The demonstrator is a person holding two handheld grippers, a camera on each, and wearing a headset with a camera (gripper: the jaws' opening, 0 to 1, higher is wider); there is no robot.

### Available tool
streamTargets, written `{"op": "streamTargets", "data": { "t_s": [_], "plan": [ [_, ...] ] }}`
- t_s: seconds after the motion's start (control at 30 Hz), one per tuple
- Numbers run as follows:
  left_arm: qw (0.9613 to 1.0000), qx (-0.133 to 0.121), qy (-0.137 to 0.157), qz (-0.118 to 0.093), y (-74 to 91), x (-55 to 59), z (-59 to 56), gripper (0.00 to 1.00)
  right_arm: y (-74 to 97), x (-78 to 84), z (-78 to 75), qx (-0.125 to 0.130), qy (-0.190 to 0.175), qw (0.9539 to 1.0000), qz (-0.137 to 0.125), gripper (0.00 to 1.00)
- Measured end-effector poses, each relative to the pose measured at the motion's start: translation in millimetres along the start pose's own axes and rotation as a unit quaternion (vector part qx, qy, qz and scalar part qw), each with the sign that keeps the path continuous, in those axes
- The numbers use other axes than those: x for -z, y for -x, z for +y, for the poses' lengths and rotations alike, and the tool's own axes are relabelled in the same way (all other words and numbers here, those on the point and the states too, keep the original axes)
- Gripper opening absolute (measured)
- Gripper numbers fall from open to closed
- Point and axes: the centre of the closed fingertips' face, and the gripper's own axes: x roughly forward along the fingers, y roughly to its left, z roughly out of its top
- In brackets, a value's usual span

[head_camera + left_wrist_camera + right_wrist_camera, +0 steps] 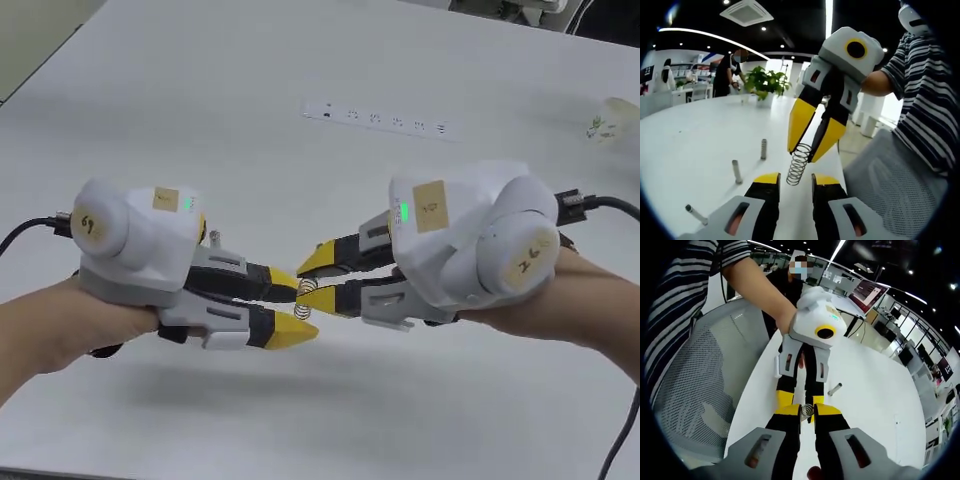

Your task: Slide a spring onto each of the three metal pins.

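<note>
Above the white desk (250,150) the right gripper (808,414) meets the left gripper (796,180) tip to tip, its jaws clamped on the upper end of a spring (799,164). The spring's free lower end hangs between the left gripper's jaws, which stand apart. In the left gripper view, three metal pins (736,171) stand bare on the desk, well apart from the spring.

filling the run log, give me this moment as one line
phase: spring held mid-air | right gripper: shut on spring | left gripper: open, facing it | pins: all three bare
</note>
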Motion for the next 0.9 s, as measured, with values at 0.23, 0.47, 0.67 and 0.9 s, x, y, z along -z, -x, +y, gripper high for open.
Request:
{"op": "streamTargets", "data": {
  "t_s": [0.23,0.47,0.67,0.9],
  "plan": [
    [1.0,-0.005,0.003,0.007,8.3,5.5,1.9,0.25,-1.0,0.4,-0.4,0.003,0.003,1.0,0.001,0.07],
    [0.9997,-0.016,0.009,0.014,21.3,12.6,2.1,0.3,-0.2,4.5,-2.1,0.009,0.004,0.9999,0.006,0.07],
    [0.9993,-0.026,0.015,0.025,36.5,21.0,7.1,0.36,0.2,8.3,-4.6,0.017,0.002,0.9998,0.009,0.07],
    [0.9985,-0.041,0.029,0.022,50.1,23.5,13.4,0.45,0.7,12.9,-7.1,0.024,0.003,0.9996,0.014,0.07]
  ]
}}
